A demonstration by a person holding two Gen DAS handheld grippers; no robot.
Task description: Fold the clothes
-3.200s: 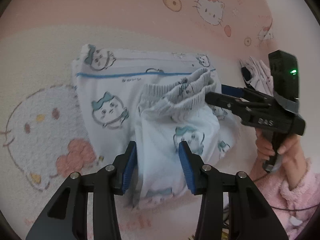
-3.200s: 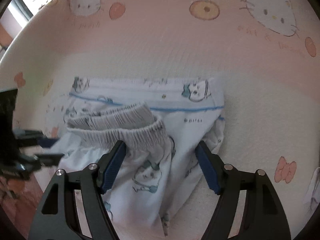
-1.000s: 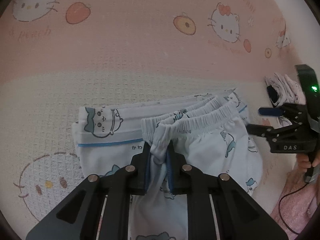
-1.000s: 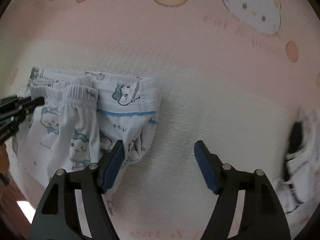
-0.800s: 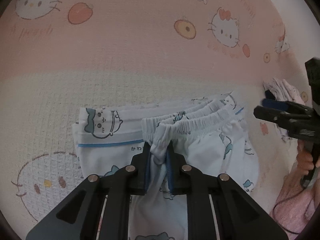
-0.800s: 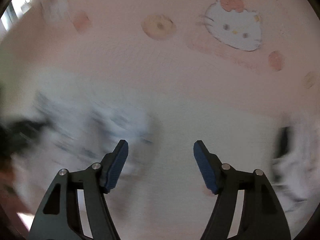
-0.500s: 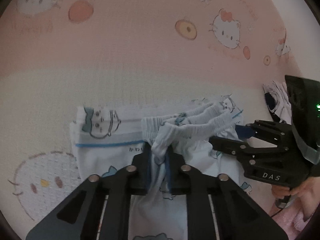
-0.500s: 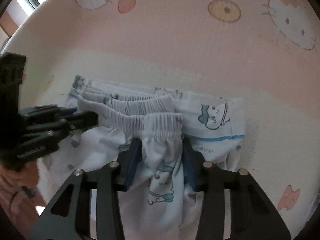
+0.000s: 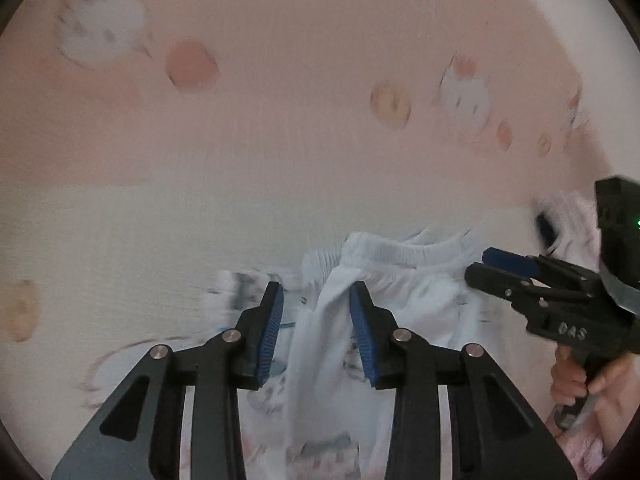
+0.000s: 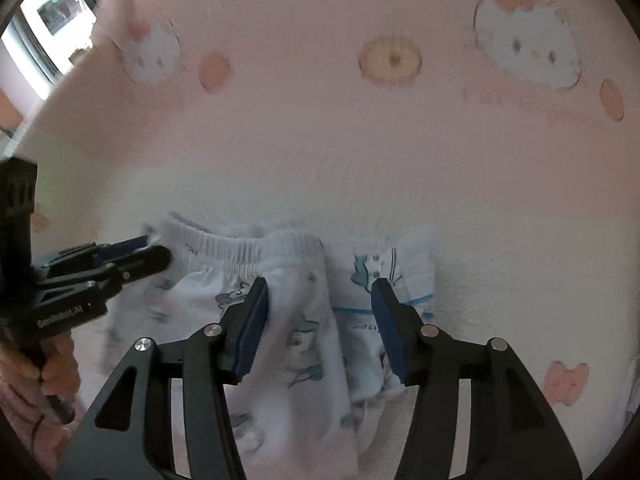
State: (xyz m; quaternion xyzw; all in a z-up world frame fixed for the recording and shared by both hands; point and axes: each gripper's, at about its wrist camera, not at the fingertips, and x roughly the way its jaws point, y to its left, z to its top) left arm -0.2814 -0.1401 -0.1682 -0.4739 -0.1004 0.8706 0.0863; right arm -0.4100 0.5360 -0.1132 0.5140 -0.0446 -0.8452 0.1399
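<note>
White shorts with blue cartoon prints and an elastic waistband [image 9: 404,256] lie on a pink and cream blanket; they also show in the right wrist view [image 10: 256,248]. A second white printed garment [image 10: 384,272] lies under them to the right. My left gripper [image 9: 316,332] is open, its fingers either side of a ridge of the shorts' fabric. My right gripper [image 10: 318,324] is open over the shorts and the lower garment. The right gripper also shows at the right of the left wrist view [image 9: 500,268], at the waistband's end. The left gripper appears in the right wrist view [image 10: 152,254] by the waistband's left end.
The blanket [image 10: 400,160] carries cat faces, donuts and bows. Another small white garment [image 9: 568,216] lies past the shorts at the far right. A pink sleeve and hand [image 9: 592,384] hold the right gripper. A window [image 10: 52,20] is at the upper left.
My left gripper has let go of the shorts' fabric and opened. My right gripper has opened wider. Both views have shifted and the shorts lie lower in frame.
</note>
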